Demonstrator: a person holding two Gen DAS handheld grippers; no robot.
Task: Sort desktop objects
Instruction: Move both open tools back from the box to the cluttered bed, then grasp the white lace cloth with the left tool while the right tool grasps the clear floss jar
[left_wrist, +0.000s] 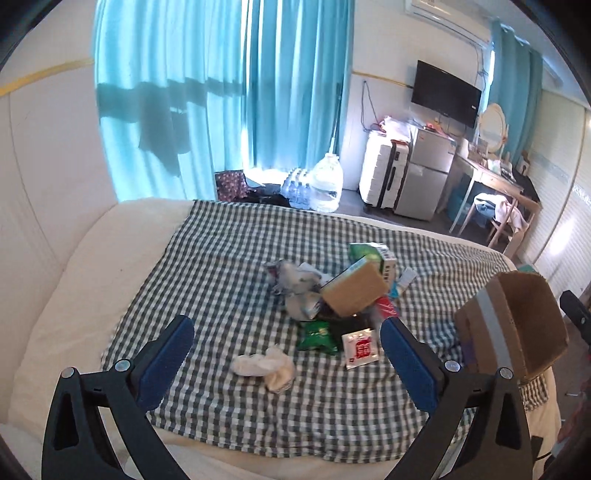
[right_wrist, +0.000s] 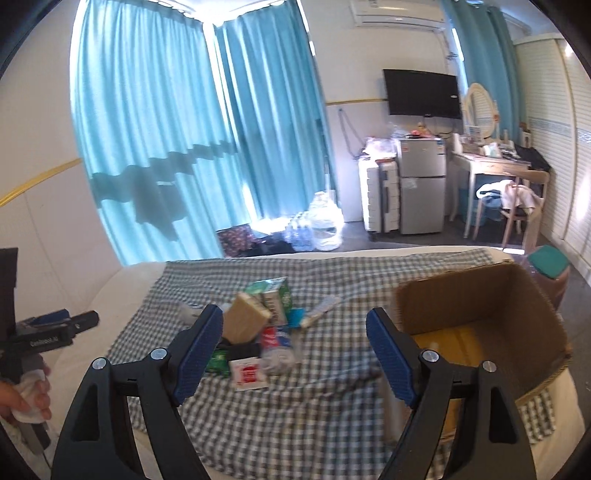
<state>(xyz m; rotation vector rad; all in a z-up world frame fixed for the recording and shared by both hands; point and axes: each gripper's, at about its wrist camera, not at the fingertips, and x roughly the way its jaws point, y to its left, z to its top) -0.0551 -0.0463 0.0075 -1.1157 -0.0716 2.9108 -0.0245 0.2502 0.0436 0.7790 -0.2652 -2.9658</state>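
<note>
- Left gripper (left_wrist: 286, 354): jaws spread wide, nothing between the blue pads; it hangs above the near part of the checked cloth (left_wrist: 207, 266).
- Right gripper (right_wrist: 295, 350): jaws wide apart, nothing held; it points over the cloth, with the cardboard box (right_wrist: 517, 306) just to its right.
- Clutter sits in one pile near the middle of the cloth: a brown carton (left_wrist: 354, 291) leaning against a green-and-white carton (left_wrist: 373, 254), and crumpled grey wrapping (left_wrist: 291, 280) to their left.
- In front of the pile: a green snack packet (left_wrist: 317, 336) and a red-and-white sachet (left_wrist: 360, 349) side by side.
- A crumpled white tissue (left_wrist: 266, 367) lies apart, nearest the left gripper.
- The cardboard box stands open at the right edge of the cloth; its yellow floor shows, contents unclear.
- A person's hand (right_wrist: 22, 400) at the left edge clasps white material.
</note>
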